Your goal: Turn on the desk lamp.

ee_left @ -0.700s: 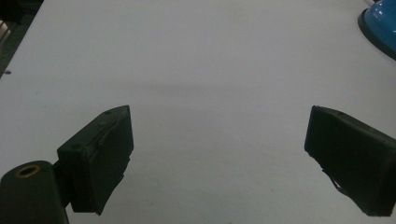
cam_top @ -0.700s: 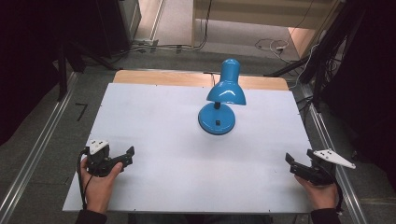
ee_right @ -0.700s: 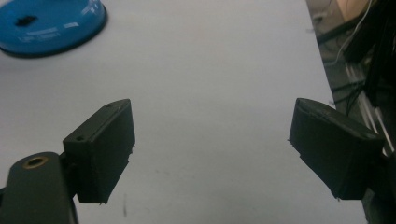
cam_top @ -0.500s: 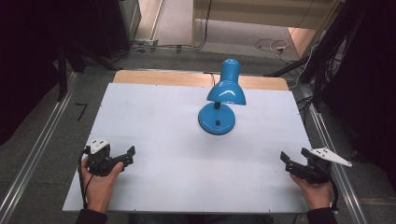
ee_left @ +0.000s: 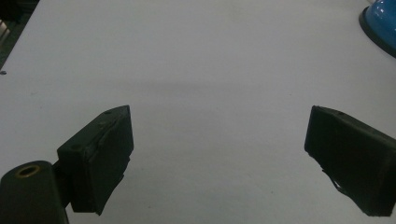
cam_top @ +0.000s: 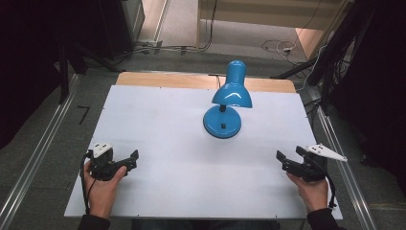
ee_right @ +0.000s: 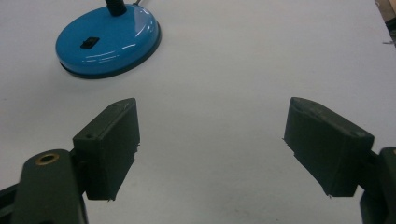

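White table [cam_top: 158, 120] sits before me, with dark floor around it. My left gripper [cam_top: 128, 161] and right gripper [cam_top: 286, 159] are both wide and empty. One blue lamp [cam_top: 225, 103] stands far ahead, mid-table. Maybe I reach for its base, so go slow and straight.

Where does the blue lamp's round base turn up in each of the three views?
High view: lamp base right of centre on the white table.
Left gripper view: a sliver of it at the top right corner.
Right gripper view: upper left, black switch facing up.
Shared landmark: the white tabletop.
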The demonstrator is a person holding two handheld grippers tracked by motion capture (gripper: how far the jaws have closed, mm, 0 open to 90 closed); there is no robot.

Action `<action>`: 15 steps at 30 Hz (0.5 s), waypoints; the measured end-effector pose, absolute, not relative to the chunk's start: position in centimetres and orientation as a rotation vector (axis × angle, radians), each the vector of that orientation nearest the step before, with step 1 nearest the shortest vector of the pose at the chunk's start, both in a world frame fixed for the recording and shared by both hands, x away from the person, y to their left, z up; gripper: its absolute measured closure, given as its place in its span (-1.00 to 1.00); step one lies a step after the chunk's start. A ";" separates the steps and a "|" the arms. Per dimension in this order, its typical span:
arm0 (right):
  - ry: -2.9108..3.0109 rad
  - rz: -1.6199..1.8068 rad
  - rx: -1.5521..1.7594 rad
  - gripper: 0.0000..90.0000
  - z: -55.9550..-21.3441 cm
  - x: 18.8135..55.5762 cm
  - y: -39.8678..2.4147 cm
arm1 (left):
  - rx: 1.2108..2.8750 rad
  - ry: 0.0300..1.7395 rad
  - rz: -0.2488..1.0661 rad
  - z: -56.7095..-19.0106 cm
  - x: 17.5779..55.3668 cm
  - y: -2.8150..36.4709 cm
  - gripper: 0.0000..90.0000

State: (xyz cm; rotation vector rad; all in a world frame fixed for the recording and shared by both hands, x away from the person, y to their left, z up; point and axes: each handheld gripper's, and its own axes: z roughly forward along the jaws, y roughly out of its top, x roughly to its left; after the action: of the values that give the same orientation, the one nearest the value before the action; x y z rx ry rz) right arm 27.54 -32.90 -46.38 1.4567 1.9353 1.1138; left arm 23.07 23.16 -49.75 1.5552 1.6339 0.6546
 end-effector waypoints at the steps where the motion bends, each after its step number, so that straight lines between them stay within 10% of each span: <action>1: 1.940 1.116 1.452 -0.63 -46.4 27.6 -32.8 | 1.556 1.634 0.655 -49.8 23.1 23.1 -0.81; 15: 1.961 1.124 1.417 -0.65 -46.1 29.0 -31.1 | 1.547 1.636 0.648 -49.7 23.0 23.3 -0.81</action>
State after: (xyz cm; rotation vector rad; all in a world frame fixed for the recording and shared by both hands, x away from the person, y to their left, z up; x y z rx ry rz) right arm 28.98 -31.06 -46.10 1.4169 1.9615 1.1242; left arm 23.03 23.29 -49.71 1.5467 1.6360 0.6481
